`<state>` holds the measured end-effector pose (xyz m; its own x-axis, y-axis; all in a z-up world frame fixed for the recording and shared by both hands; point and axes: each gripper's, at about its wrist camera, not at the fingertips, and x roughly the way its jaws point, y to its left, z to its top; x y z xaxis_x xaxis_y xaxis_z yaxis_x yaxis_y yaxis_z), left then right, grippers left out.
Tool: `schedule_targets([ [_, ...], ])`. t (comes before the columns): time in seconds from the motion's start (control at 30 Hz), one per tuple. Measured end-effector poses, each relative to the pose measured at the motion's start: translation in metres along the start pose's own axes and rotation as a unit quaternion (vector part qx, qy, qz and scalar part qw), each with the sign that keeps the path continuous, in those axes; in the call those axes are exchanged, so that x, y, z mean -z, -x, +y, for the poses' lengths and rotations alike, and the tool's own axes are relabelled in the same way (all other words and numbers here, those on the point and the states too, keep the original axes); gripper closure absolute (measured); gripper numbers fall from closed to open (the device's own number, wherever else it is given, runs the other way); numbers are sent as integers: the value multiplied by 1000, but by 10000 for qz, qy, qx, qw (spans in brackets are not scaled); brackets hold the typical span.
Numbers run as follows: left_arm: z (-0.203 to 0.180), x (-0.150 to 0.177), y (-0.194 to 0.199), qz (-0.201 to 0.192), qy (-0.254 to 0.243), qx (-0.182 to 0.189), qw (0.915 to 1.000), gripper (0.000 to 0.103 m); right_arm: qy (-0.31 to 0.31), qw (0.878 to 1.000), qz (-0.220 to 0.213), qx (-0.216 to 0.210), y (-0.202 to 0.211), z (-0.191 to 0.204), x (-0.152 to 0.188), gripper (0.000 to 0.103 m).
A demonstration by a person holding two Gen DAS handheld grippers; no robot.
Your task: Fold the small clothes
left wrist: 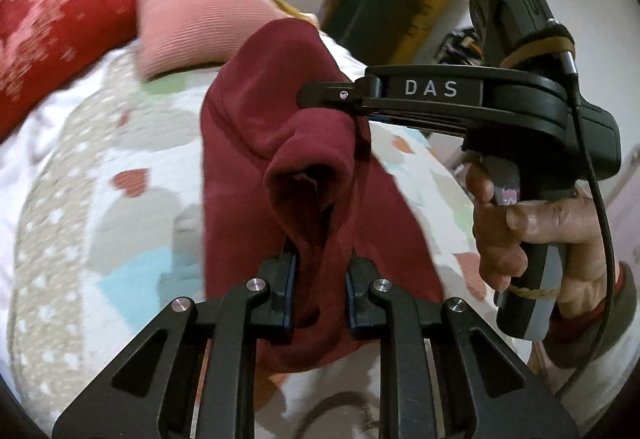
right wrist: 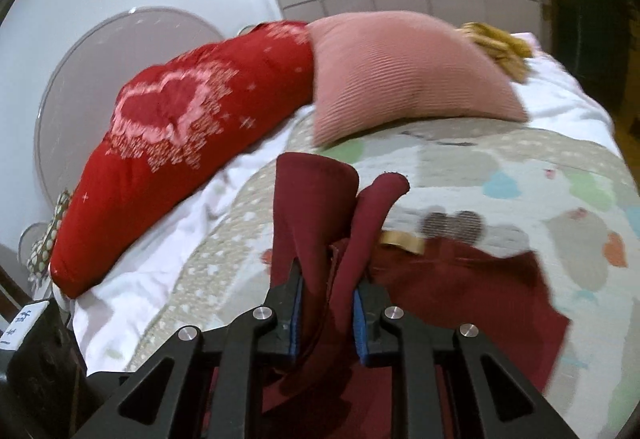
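Pinching a bunched fold of the dark maroon knit garment [left wrist: 280,143], the left gripper [left wrist: 320,271] holds it above the heart-patterned quilt [left wrist: 120,167]; the right gripper [right wrist: 326,291] clamps another edge of that cloth, a pink ribbed cushion [right wrist: 404,75] behind.

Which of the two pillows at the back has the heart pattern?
The red pillow, on the left: a pale heart outline and small stars are printed on it. The pink pillow beside it is plain ribbed fabric.
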<state>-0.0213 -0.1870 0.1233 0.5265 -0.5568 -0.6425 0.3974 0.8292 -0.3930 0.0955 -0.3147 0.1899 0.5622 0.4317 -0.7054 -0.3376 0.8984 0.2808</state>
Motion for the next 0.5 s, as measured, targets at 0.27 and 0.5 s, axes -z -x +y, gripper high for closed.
schedule_targets([
  [0.27,-59,0,-58,405,-454,166,9980,86,-602,9974,-81,384,39,-81,33,85],
  [0.5,-81,7,-101,586,-596,-109,9964,86,-1030,9914,74,802,13,-127,53,85],
])
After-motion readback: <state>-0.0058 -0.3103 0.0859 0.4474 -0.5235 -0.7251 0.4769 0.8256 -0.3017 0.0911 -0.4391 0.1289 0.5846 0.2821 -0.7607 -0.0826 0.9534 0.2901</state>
